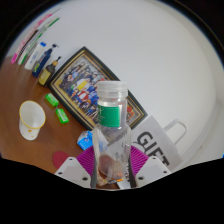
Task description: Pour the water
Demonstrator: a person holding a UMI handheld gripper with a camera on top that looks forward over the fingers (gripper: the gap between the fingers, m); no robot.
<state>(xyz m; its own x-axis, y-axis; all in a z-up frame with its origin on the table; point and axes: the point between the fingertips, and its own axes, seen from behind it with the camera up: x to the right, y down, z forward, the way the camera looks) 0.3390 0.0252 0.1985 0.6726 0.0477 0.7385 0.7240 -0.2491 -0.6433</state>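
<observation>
Bottle (111,135) upright, clamped in gripper (111,172); base hidden between pads; cup (31,119) well apart.

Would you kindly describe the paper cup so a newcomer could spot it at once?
On the wooden table, look beyond the gripper, whose fingers clamp a clear bottle. The paper cup stands alone beside small green blocks: pale, open-topped and upright.
</observation>
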